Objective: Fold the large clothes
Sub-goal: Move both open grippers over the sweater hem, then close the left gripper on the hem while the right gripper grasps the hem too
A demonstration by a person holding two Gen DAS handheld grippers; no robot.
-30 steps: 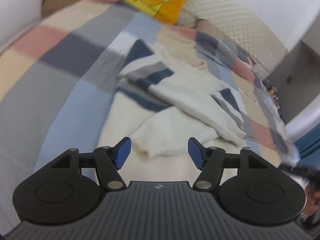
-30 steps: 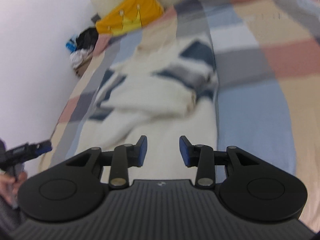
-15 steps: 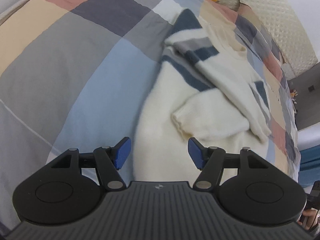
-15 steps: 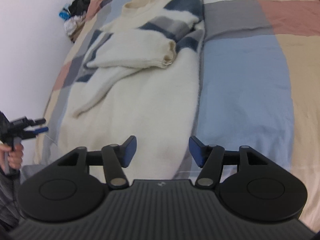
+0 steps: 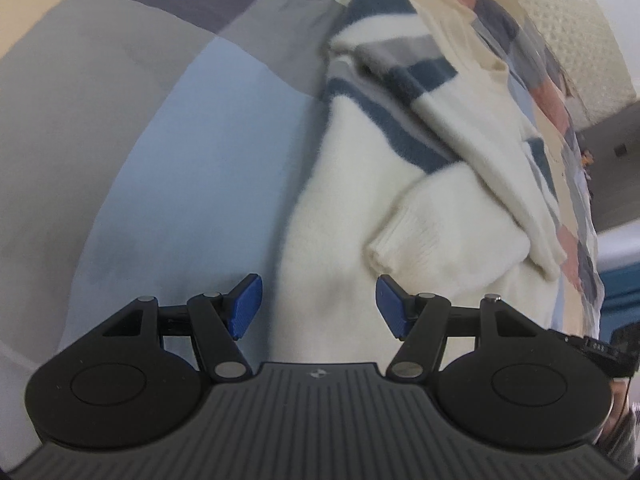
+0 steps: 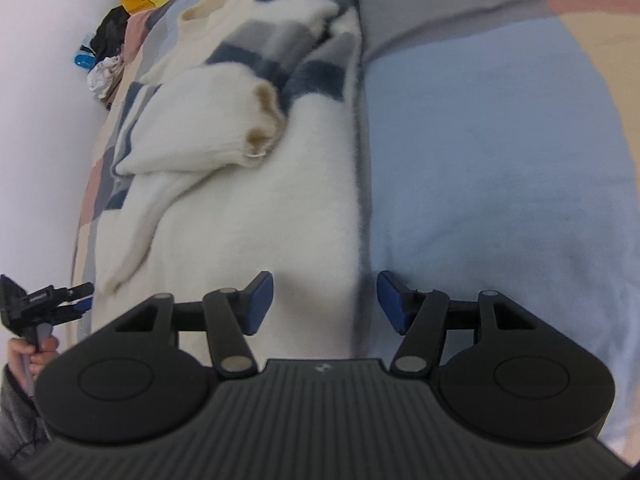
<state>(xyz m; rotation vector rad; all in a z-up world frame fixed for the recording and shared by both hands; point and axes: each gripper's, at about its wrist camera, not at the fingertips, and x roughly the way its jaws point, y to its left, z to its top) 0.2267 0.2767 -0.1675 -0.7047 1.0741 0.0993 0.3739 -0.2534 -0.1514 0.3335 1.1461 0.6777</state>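
**Patchwork bedspread, sweater half folded, both grippers over the hem corners**

Between the blue pads of the left gripper (image 5: 318, 306), set wide with nothing gripped, the left edge of the cream sweater (image 5: 352, 208) is framed. The right gripper (image 6: 325, 302), its jaws having just been opening, is likewise empty over the sweater's right edge. Further out, both sleeves are seen already laid across the chest on the checked bedspread (image 5: 180, 160). Contact with the hem appears not yet made, though blur hinders certainty. The bottom-to-collar fold is judged still to be done.
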